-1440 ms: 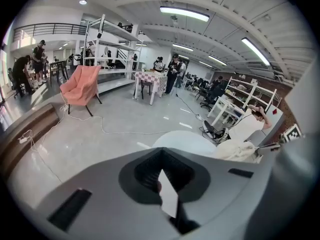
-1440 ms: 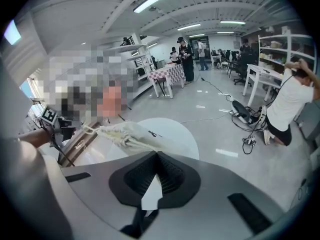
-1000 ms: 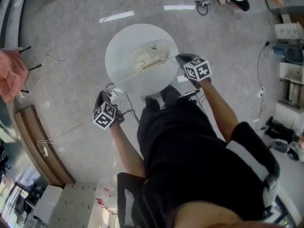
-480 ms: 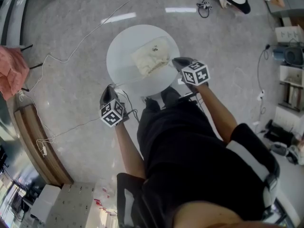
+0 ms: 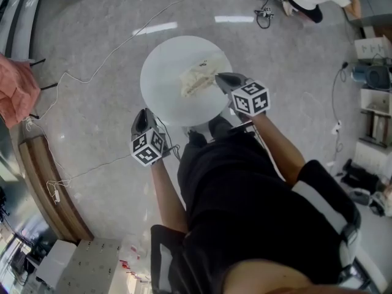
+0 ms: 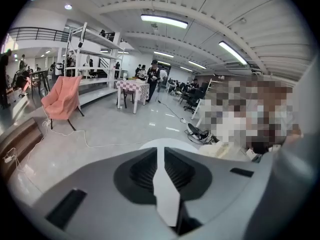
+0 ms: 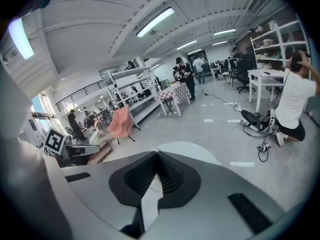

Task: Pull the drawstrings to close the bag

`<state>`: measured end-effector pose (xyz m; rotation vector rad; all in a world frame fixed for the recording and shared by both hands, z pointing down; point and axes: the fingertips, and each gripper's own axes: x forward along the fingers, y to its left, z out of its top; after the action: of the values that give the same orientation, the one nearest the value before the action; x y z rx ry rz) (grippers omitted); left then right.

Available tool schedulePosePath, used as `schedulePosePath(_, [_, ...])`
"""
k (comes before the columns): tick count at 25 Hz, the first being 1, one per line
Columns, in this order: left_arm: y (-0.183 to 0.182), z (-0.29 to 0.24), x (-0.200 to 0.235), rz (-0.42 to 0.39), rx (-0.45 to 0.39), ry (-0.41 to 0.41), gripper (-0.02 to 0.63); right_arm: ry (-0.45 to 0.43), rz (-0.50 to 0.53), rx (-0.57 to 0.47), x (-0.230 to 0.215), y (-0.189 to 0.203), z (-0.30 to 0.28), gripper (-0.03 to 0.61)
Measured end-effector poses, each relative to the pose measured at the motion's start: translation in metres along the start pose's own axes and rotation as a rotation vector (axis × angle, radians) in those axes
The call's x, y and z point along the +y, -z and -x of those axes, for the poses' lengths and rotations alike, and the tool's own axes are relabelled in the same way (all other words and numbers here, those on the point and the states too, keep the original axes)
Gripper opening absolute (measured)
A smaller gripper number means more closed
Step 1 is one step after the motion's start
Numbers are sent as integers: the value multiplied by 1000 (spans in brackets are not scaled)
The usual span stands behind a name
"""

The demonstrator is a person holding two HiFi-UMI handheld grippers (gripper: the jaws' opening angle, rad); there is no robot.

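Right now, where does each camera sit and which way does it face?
Head view: on the person's head, steeply down onto round table and bag; forearms, torso, left gripper, right gripper show.
Left gripper view: on that gripper, out across the hall; its shut jaws show.
Right gripper view: on that gripper, across the hall; shut jaws show.
Shared: both gripper views catch the table and pink chair.

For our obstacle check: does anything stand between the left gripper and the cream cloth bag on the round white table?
Nothing visible: only the bare round white table lies between the left gripper and the cream cloth bag.
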<state>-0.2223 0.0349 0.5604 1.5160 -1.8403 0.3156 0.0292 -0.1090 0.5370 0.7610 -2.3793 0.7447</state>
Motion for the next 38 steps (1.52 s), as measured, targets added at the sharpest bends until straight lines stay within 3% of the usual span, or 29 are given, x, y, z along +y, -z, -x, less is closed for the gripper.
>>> schedulePosePath(5, [-37,18,-26,-31,-110,31,28,-16,24,-62,18,-25,5,-3])
schedulePosePath(10, [-81,48,-58,-88,-321,32,-2,-25,47,-119,33,-40,14,-3])
schedulePosePath(14, [-101,62,-80,-110,-410,54,-2,-45,45,-160,46,-47,24,-3])
schedulePosePath(25, [-82,60,-114,-152,-402,116,-2,-63,51,-189,62,-36,41,-3])
schedulePosePath(38, [-79,60,-116,-170,-397,133,-2,-85,71,-206,79,-38,45,-3])
